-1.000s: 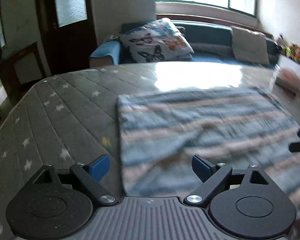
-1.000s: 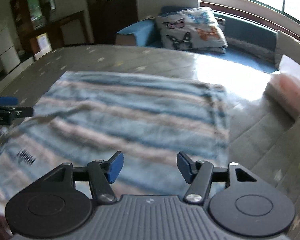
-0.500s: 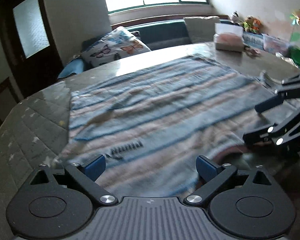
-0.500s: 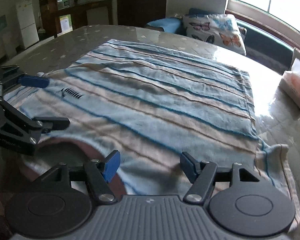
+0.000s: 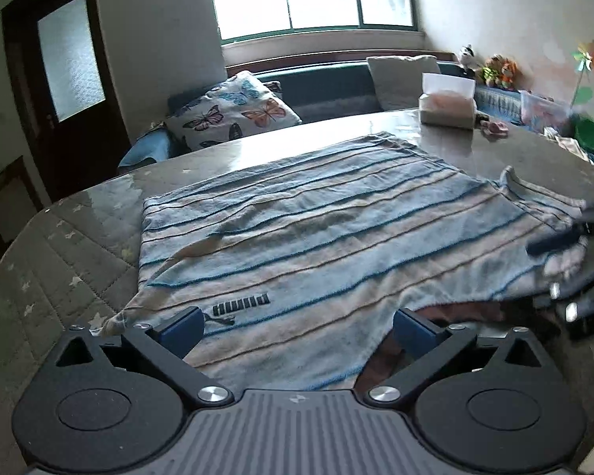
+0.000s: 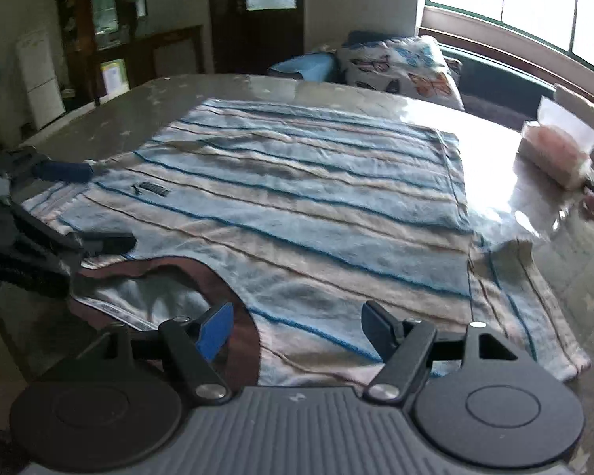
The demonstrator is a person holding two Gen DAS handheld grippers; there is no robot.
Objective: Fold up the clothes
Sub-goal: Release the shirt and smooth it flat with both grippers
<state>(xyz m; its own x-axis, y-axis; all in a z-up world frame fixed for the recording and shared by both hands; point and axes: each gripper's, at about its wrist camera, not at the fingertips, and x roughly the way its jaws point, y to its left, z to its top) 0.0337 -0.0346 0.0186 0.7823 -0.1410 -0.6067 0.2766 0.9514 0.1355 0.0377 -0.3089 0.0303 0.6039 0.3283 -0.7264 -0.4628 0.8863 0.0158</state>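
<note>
A: State of the left gripper [image 5: 297, 322]?
B: Angled downward, jaws opening, nothing pressed between the pads.
A: And the right gripper [image 6: 297, 326]?
B: Angled downward, jaws also opening, pads free.

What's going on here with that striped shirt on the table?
A person holding a gripper in each hand is about to fold a striped shirt spread flat on a quilted table. The left gripper and right gripper both hover over the collar end, one at each shoulder. Their jaws are opening, with nothing pinched yet. A tissue box sits beyond the shirt.
</note>
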